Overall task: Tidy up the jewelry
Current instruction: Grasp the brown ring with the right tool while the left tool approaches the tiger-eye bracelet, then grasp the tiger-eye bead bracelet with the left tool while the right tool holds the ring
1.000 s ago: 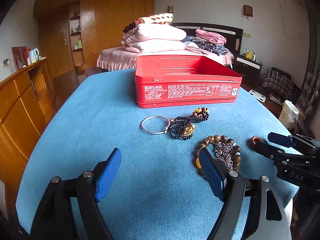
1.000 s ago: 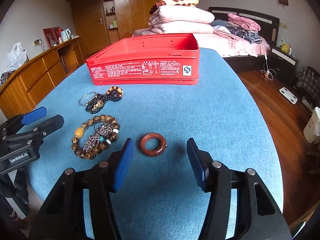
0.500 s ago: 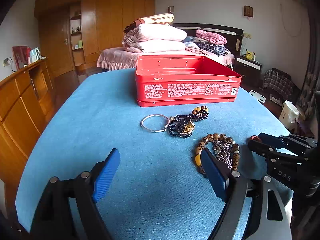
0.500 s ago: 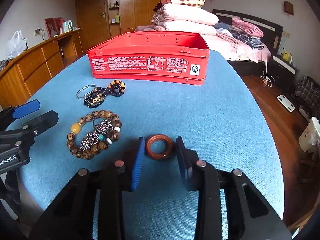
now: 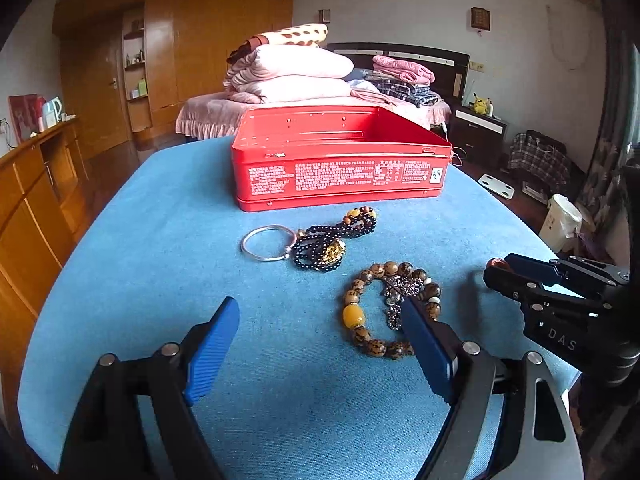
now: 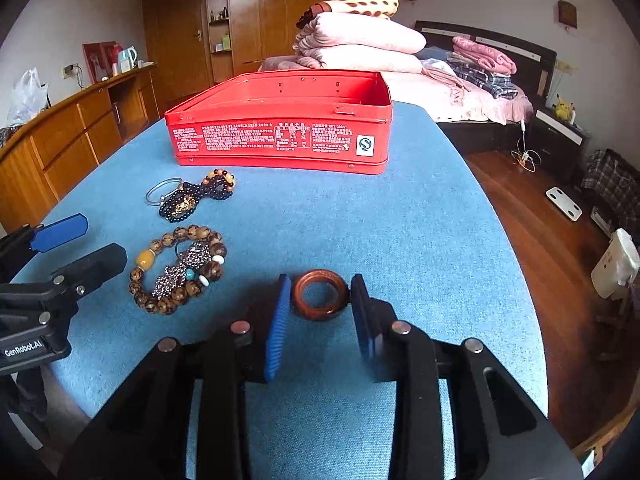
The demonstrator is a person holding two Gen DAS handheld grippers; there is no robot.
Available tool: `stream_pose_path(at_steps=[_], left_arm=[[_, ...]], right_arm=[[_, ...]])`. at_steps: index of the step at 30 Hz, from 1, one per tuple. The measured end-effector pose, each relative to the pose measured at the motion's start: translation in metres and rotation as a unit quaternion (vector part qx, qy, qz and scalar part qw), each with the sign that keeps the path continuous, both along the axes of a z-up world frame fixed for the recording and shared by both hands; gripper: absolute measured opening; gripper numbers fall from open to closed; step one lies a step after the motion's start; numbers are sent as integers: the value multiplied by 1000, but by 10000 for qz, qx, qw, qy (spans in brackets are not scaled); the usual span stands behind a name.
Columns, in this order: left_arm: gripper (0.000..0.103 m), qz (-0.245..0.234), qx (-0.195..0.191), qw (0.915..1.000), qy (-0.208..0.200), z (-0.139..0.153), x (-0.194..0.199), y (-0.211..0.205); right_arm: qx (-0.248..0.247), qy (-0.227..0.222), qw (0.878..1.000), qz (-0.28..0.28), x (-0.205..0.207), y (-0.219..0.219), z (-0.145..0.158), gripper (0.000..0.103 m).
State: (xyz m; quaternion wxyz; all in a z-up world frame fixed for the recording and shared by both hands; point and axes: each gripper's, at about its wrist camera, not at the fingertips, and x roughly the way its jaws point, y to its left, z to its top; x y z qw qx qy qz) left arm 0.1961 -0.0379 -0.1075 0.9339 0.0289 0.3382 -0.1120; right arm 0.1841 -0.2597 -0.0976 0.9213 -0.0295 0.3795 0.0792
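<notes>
Resting at lower left of the right wrist view, the left gripper (image 6: 80,240) is spread wide; centre left lie a silver bangle (image 6: 162,191), dark beads (image 6: 196,196), brown bracelet (image 6: 178,270); the right gripper (image 6: 320,300) pinches a reddish ring (image 6: 319,295); red tin (image 6: 280,136) sits upper centre.

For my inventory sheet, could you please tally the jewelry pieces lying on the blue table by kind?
Beaded bracelets: 2, a brown wooden-bead bracelet with an amber bead and a black bead strand with a gold charm.
Plain silver metal bangle: 1.
Reddish-brown wooden ring: 1.
Sparkly rhinestone piece: 1.
Total: 5.
</notes>
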Motion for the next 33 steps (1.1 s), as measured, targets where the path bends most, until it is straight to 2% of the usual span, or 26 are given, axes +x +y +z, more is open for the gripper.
stream_pose_path(at_steps=[3,5,7,10,19,22,26,28,31,33], left_arm=[[77,-71,-58,9999,119,-4,3,-5],[61,-111,-137,9995,265,-8,6,-5],[53,-127,-276,9984,470,-13,11,-4],[51,-82,-360,9973,627,-20,15,-1],[50,-114,-39,9983,569,-22,18,-11],[43,-75,70,9984,547,-21,19,-11],[20,-10,59,9985,550,-20,21,-6],[15,-17,27,9984,568,-20,22,-5],[14,-32,-53,9984,568,-19,22,-3],[13,-41,-262,9978,601,-18,23,2]], right_arm=[[29,-12,10000,-3,-1,-3,0,29],[57,-13,10000,-20,-2,-6,0,30],[74,-17,10000,-33,-2,-8,-1,30],[100,-24,9999,-46,-2,-8,0,30],[155,20,9999,-48,0,-9,-4,30],[182,39,9998,-65,1,-10,-5,30],[214,64,9997,-85,1,-12,-6,30],[217,64,9997,-84,1,-12,-5,30],[234,54,9997,-78,0,-12,-5,30],[232,48,9997,-76,-1,-12,-4,30]])
